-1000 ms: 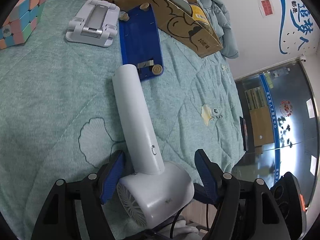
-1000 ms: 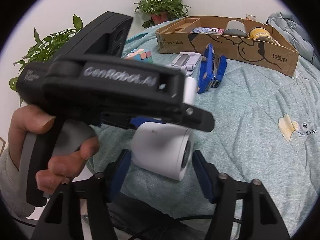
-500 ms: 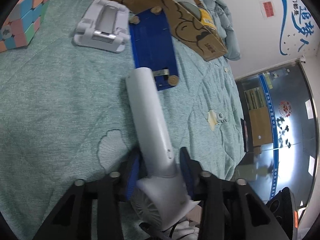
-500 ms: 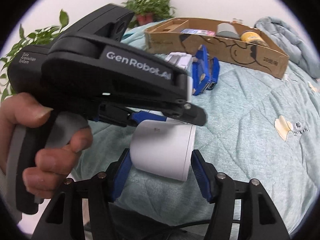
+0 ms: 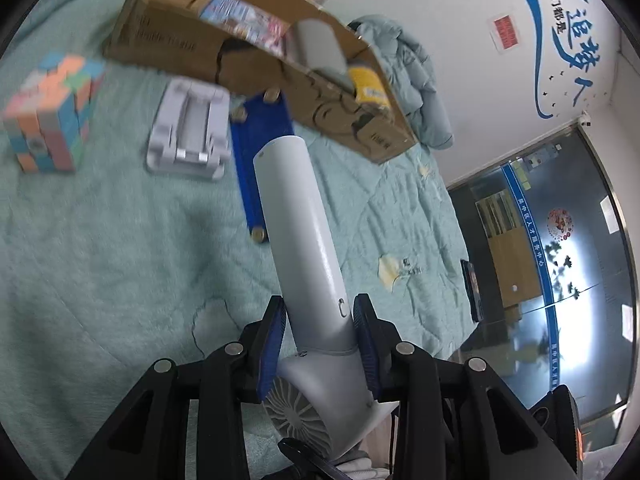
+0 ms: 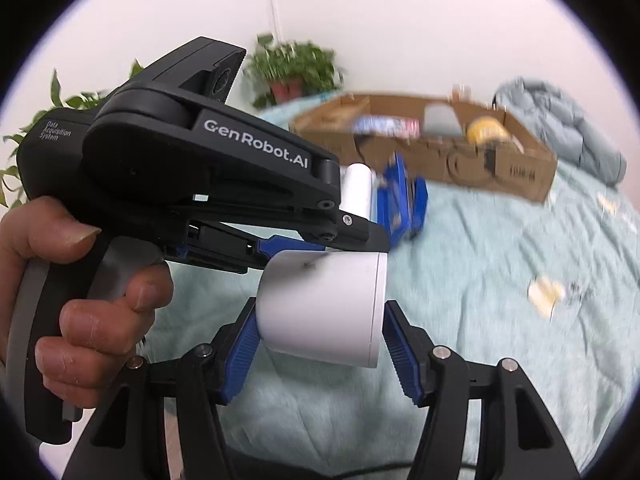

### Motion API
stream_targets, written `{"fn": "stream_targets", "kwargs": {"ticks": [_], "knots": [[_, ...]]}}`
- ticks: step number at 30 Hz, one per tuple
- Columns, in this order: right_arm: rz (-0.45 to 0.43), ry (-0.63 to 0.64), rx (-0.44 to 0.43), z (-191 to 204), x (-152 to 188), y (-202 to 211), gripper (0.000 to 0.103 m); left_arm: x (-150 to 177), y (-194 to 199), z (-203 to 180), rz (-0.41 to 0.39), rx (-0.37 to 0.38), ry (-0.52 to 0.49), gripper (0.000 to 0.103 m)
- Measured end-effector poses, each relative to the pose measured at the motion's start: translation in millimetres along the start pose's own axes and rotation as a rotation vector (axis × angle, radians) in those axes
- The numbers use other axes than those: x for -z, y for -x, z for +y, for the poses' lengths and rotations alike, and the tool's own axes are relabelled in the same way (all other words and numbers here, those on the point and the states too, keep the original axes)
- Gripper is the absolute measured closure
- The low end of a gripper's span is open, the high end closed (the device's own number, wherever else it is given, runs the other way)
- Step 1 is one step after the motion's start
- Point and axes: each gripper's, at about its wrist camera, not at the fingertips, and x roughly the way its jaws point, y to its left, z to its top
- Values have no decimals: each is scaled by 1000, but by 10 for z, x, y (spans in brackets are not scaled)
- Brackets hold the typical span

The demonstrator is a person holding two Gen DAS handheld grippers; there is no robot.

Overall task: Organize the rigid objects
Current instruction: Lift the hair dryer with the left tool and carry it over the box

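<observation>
A white hair dryer point(image 5: 296, 220) is lifted off the teal bedspread point(image 5: 100, 260), its handle pointing toward the cardboard box point(image 5: 168, 36). My left gripper point(image 5: 319, 308) is shut on the handle just above the head, blue pads pressing both sides. In the right wrist view the dryer's round barrel point(image 6: 328, 288) sits between the blue pads of my right gripper point(image 6: 320, 312), which touch its two sides. A hand point(image 6: 80, 280) holds the left gripper's black body there. The view is motion-blurred.
On the bedspread lie a pastel puzzle cube point(image 5: 48, 112), a white folding stand point(image 5: 188, 128) and a blue flat tool point(image 5: 260, 136). The box holds a grey cylinder point(image 5: 320, 44) and a yellow jar point(image 5: 368, 84). A folded jacket point(image 5: 416, 80) lies behind; the bed's edge is at right.
My left gripper closed from wide open onto the dryer's handle, then rose with it, so the dryer now tilts up off the bedspread. The right gripper stayed around the barrel and turned upward.
</observation>
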Motion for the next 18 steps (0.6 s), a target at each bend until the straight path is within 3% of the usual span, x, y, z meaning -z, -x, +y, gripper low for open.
{"fn": "stream_targets", "kwargs": {"ticks": [11,18], "knots": [[-174,25,27,7,-653,-31,44,-697,529,-431,-139,-16,-201,71],[-190,43,31,-80,-1104,-263,44,-1256,662,-498,-178,-12,-260,71]]}}
